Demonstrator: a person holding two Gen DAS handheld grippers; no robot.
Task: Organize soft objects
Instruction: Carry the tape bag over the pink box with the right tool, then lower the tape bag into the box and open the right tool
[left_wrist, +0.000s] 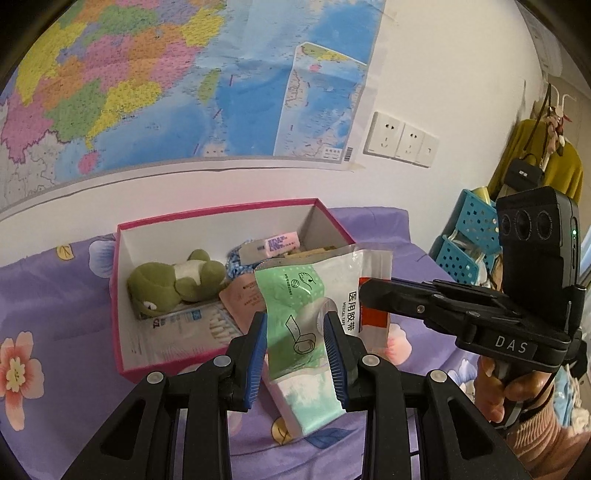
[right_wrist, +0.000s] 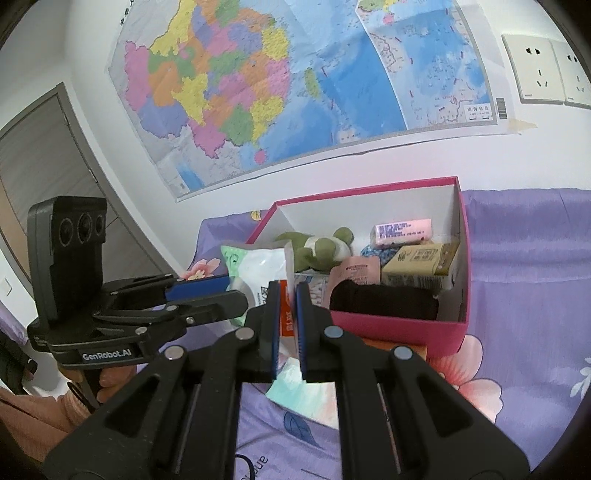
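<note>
A green-and-white medical tape packet hangs over the purple bedspread, just in front of the pink box. My left gripper is shut on its green part, blue pads pressing both sides. My right gripper is shut on the packet's orange-printed edge; it reaches in from the right in the left wrist view. Inside the box lies a green frog plush beside flat packets. The right wrist view shows the same box, the plush and the packet's white face.
The box also holds a black cloth roll, a tan pack and a pink pack. A floral purple bedspread covers the surface. A map and wall sockets are behind; blue baskets stand right.
</note>
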